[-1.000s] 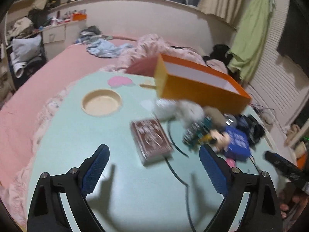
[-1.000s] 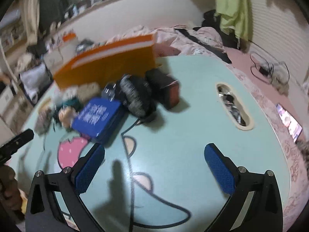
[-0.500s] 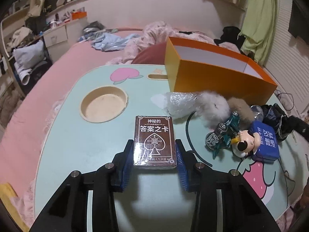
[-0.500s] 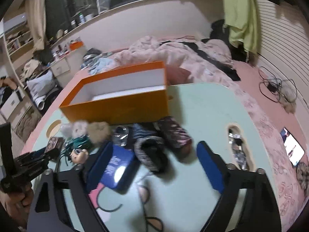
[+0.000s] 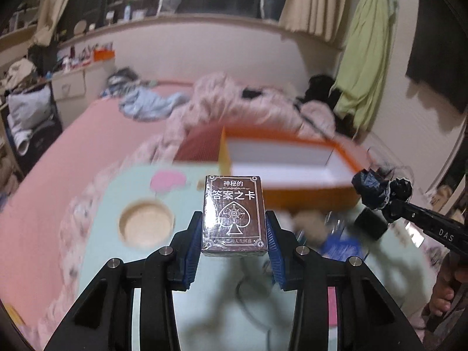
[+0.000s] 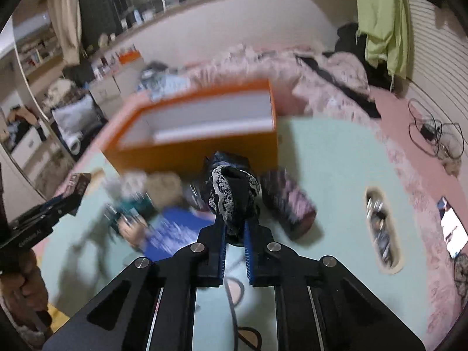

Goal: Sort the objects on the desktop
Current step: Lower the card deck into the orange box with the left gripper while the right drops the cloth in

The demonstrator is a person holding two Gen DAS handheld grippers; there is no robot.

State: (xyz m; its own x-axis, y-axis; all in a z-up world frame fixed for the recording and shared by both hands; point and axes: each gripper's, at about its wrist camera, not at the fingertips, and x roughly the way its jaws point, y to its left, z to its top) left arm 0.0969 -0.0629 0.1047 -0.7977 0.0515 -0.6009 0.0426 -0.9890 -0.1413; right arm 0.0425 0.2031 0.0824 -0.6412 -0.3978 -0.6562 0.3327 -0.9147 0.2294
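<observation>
While left tongs (image 5: 234,234) clamp card box (image 5: 234,213), right tongs (image 6: 234,234) pinch black cloth (image 6: 231,193).

Small things on desk (image 5: 99,266) behind card box (image 5: 234,213) all blurred, can't tell what. Orange box (image 6: 199,134) blurred too. Black lace cloth (image 6: 232,196) hides right claw (image 6: 234,235) tips. Hand (image 6: 25,286) cut off at edge.

Left claw (image 5: 234,234) clamping brown card box (image 5: 234,213), orange box (image 5: 292,172) behind

A home bedroom: pink bed (image 5: 58,158), rumpled bedding (image 6: 321,79), hanging clothes (image 5: 365,58).
</observation>
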